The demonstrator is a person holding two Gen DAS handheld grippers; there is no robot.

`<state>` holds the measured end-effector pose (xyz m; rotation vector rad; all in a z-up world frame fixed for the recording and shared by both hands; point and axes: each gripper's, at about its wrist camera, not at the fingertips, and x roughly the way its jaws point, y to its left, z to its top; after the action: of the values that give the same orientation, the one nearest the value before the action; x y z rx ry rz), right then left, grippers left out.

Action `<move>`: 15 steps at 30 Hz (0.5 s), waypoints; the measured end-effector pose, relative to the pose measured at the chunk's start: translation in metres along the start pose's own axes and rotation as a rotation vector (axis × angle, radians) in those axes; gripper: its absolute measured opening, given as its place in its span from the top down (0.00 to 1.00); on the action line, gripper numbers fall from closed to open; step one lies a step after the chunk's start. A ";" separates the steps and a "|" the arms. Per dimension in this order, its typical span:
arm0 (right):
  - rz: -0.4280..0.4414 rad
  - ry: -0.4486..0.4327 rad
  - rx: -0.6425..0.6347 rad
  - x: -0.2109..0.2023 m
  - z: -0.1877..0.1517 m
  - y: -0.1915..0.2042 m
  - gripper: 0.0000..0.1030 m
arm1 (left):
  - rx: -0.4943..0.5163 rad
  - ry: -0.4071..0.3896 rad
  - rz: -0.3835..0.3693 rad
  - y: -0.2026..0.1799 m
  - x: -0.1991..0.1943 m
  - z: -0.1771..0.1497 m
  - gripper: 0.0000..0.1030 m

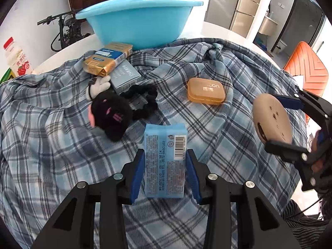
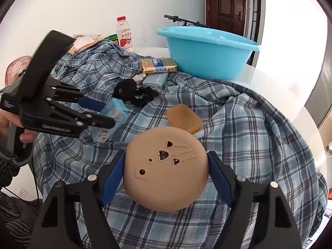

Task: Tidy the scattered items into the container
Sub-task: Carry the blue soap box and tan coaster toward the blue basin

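Plaid cloth below: left gripper clamps blue packet; right gripper grips tan disc.

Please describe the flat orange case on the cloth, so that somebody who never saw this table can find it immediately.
Start at the big light-blue plastic basin at the far edge of the table, then come down the blue plaid cloth toward the camera. The flat translucent orange plastic case lies alone there, right of the black plush toy. It alone is orange, with rounded corners and pale lettering on its lid.
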<state>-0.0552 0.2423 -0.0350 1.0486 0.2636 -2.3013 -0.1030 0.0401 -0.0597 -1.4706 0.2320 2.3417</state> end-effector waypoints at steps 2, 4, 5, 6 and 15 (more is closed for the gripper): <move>0.001 -0.004 0.010 -0.001 0.000 -0.004 0.26 | 0.005 0.010 0.015 -0.001 0.009 0.003 0.60; 0.003 -0.006 0.023 -0.002 0.000 -0.008 0.26 | 0.003 0.022 0.022 -0.001 0.017 0.004 0.60; 0.005 -0.007 0.030 -0.002 0.000 -0.010 0.26 | 0.000 0.030 0.022 -0.001 0.021 0.004 0.60; 0.006 -0.009 0.038 -0.003 0.000 -0.013 0.26 | -0.005 0.040 0.019 0.000 0.025 0.004 0.60; 0.013 -0.007 0.080 -0.001 0.000 -0.024 0.26 | 0.022 -0.016 0.042 -0.002 0.026 0.001 0.60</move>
<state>-0.0689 0.2624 -0.0361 1.0780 0.1625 -2.3198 -0.1130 0.0479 -0.0822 -1.4503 0.2865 2.3755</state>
